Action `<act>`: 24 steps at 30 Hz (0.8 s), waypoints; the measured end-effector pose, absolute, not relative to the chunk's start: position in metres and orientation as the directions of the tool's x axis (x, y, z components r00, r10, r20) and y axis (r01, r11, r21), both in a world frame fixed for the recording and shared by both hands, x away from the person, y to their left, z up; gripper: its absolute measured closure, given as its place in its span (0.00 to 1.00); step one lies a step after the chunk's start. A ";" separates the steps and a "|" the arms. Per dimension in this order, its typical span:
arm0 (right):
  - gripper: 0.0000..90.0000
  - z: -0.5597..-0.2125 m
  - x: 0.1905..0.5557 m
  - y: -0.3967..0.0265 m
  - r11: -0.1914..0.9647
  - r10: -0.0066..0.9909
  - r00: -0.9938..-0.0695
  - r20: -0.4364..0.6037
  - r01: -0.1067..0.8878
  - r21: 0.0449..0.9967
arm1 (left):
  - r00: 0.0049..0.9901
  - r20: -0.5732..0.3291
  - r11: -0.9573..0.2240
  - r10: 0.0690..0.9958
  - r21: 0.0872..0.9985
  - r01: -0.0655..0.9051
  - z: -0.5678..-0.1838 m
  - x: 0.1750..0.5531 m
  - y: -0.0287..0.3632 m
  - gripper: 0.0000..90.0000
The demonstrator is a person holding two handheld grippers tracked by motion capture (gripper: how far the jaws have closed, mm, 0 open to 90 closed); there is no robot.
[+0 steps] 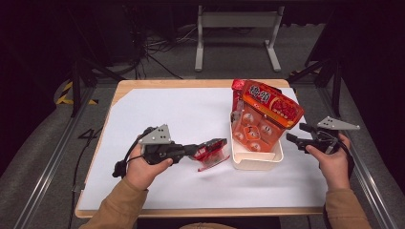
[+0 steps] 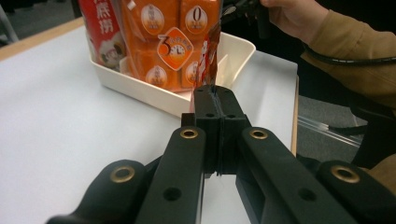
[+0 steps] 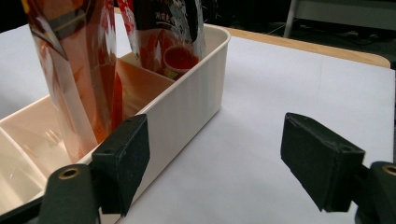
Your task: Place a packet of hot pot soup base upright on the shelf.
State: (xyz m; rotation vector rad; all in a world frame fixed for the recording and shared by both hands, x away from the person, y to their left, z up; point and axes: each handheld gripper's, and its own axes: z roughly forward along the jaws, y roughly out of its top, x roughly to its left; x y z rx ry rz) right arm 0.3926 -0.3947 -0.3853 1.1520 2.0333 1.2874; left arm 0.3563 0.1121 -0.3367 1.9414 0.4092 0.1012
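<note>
Holding a red packet (image 1: 211,152) pinched by one edge, the left gripper (image 1: 195,150) had its fingers fully closed; the packet hung above the white surface (image 1: 172,114), just left of the cream bin (image 1: 255,161), long axis pointing toward it. Bin held orange pouches (image 1: 267,112) upright. Right gripper (image 1: 297,139), fingers wide apart and empty, waited beside the bin's far wall; left hand nearer the packet.

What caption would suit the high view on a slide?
Left gripper carries a red packet toward a white bin of orange packets.
</note>
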 end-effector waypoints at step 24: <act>0.27 -0.385 0.388 -0.401 0.206 0.849 -0.527 0.039 0.399 0.894 | 0.970 -0.042 -0.398 0.239 0.907 0.138 -0.299 0.381 0.097 1.00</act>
